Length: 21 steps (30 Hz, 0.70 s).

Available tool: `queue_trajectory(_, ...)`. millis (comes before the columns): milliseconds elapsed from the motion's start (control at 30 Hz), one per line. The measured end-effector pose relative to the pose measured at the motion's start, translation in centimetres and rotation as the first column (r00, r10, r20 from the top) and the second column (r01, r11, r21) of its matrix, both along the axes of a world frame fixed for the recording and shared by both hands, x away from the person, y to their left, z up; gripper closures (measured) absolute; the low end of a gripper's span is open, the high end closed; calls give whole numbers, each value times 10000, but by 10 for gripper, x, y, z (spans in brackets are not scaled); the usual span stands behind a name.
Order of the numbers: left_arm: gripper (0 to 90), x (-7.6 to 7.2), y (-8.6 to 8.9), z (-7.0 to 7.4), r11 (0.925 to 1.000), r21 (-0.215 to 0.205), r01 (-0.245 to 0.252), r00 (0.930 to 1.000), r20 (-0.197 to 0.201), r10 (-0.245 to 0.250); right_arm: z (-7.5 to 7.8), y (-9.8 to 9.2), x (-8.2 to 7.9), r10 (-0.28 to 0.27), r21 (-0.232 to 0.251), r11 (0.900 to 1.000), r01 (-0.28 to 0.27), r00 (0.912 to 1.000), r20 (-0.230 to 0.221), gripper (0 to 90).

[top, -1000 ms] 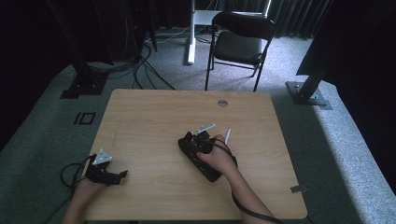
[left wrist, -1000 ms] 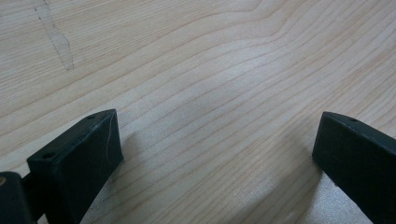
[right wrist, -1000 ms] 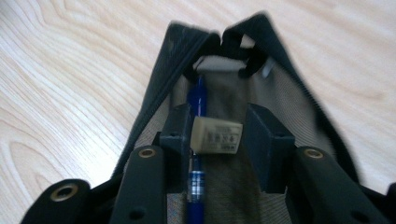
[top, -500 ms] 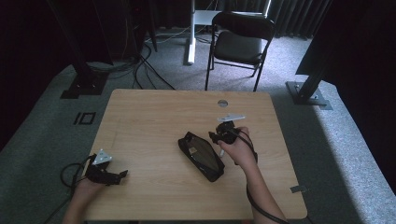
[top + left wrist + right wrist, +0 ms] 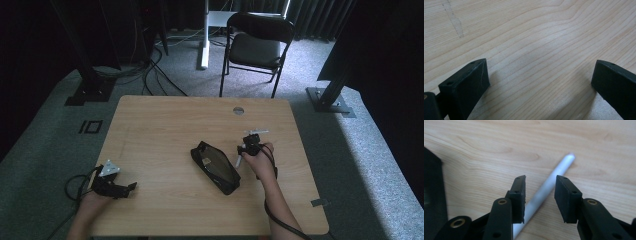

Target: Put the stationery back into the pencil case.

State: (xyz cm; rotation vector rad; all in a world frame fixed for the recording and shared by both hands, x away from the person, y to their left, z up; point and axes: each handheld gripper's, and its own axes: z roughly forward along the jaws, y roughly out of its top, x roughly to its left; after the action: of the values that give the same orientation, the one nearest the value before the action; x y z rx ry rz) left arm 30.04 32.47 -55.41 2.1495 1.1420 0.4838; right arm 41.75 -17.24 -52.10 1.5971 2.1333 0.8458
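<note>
Right tool (image 5: 540, 195) moved off pouch (image 5: 216, 167) | jaws astride pen (image 5: 549, 186)

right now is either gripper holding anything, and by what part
Nothing is held. The right gripper has its jaws apart over a white pen on the table, pads not pressing it. The left gripper is open, empty.
</note>
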Motion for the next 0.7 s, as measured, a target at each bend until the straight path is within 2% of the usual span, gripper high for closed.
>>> queue_trajectory(133,16,0,0,0,10000,2,3,10000,2,-3,-9,-1,3,-107,36,9999,108,9994,-333,631)
queue_trajectory(267,16,0,0,0,10000,5,3,10000,-2,-3,-13,-1,4,-52,-61,10000,49,9989,-459,670)
queue_trajectory(433,16,0,0,0,10000,5,4,10000,-2,-4,-12,-1,5,78,-479,9988,-100,9989,-463,782)
queue_trajectory(533,16,0,0,0,10000,-3,0,10000,2,0,-11,-2,6,186,-245,9995,-200,9982,-575,783)
queue_trajectory(600,16,0,0,0,10000,-3,1,10000,2,-1,-7,-3,5,197,-33,9998,-198,9991,-384,784)
queue_trajectory(700,16,0,0,0,10000,1,0,10000,-3,0,8,-1,-1,420,241,9988,-419,9991,-58,783)
